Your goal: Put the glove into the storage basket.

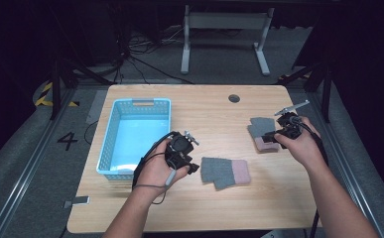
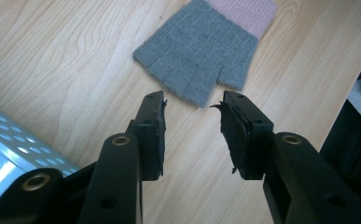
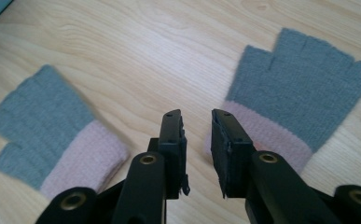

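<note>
High view takes in the whole wooden desk [image 1: 189, 114]: a light blue basket [image 1: 135, 136] at its left, one grey-and-pink fingerless glove [image 1: 225, 171] near the middle and a second glove [image 1: 262, 133] toward the right edge. The left gripper [image 1: 193, 167] sits between basket and middle glove; the right gripper [image 1: 270, 138] hovers at the second glove's near side.

Left gripper view adds what the overhead cannot: its gripper [image 2: 193, 133] is released, jaws well apart with bare desk between them, the glove's [image 2: 206, 46] grey finger end just beyond the tips, a corner of the basket [image 2: 10, 149] at lower left.

Right gripper view shows its gripper [image 3: 197, 151] also released, jaws parted by a narrower gap and holding nothing, tips over the pink cuff of the near glove [image 3: 299, 93], the other glove [image 3: 52, 133] lying apart at left.
</note>
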